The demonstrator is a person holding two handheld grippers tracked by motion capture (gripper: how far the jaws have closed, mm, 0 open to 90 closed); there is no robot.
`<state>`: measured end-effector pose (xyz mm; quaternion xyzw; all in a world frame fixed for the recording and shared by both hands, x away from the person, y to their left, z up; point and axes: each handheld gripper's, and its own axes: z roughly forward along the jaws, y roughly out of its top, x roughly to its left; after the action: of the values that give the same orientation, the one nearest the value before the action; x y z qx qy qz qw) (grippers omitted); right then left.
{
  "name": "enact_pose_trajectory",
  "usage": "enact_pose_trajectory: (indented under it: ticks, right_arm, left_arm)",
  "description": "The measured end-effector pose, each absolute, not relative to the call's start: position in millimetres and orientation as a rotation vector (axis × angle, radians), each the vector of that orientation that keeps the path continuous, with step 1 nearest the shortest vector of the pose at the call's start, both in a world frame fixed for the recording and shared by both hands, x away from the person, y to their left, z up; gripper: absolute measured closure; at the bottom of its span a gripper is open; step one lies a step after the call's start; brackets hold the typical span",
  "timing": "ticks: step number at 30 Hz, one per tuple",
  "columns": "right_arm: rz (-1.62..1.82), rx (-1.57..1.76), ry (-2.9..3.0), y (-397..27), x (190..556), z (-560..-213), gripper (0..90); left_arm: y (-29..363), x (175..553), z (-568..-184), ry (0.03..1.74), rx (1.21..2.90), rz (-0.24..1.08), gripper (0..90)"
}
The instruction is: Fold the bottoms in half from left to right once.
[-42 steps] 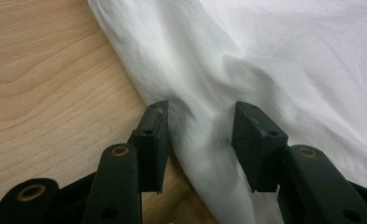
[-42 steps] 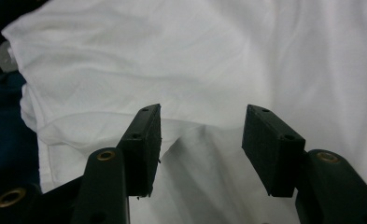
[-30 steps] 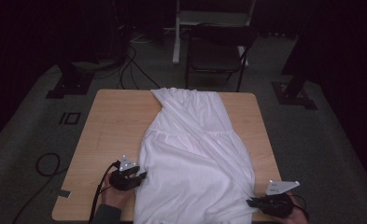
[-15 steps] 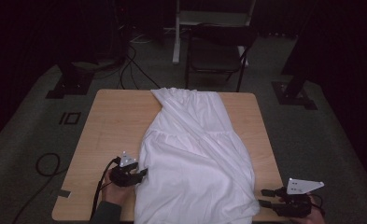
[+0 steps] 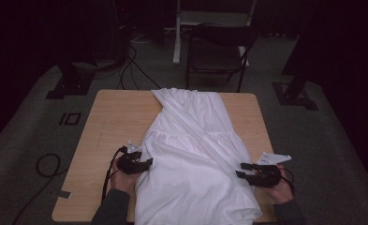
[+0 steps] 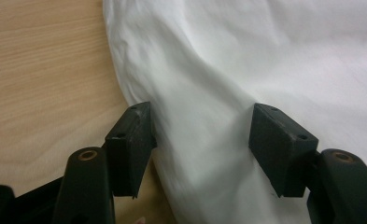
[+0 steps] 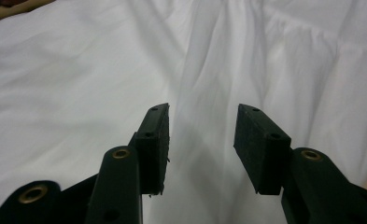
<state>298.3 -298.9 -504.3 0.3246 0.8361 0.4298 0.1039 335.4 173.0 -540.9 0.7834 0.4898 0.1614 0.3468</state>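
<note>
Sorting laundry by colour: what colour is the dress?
Plain white dress, clearest in the high view.

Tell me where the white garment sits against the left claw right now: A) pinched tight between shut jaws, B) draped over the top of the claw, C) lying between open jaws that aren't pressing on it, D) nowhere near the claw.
C: in the left gripper view the left claw has its jaws standing apart, with the edge of the white garment lying loose between them on the wooden table.
</note>
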Motion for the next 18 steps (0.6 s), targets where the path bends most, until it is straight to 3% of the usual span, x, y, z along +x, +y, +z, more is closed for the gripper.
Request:
enact_pose_trajectory:
  ticks: [9,18]
  right_arm:
    - [1.237,0.939,2.444,-228.8,372.7,-495.3,48.9]
    - [1.09,0.971,2.47,-181.9,417.8,-501.4,36.2]
  left_arm:
    - [168.1,345.5,-547.5,1.296,2.043,0.414,40.7]
    - [158.8,345.1,-546.5,1.261,2.086,0.444,68.5]
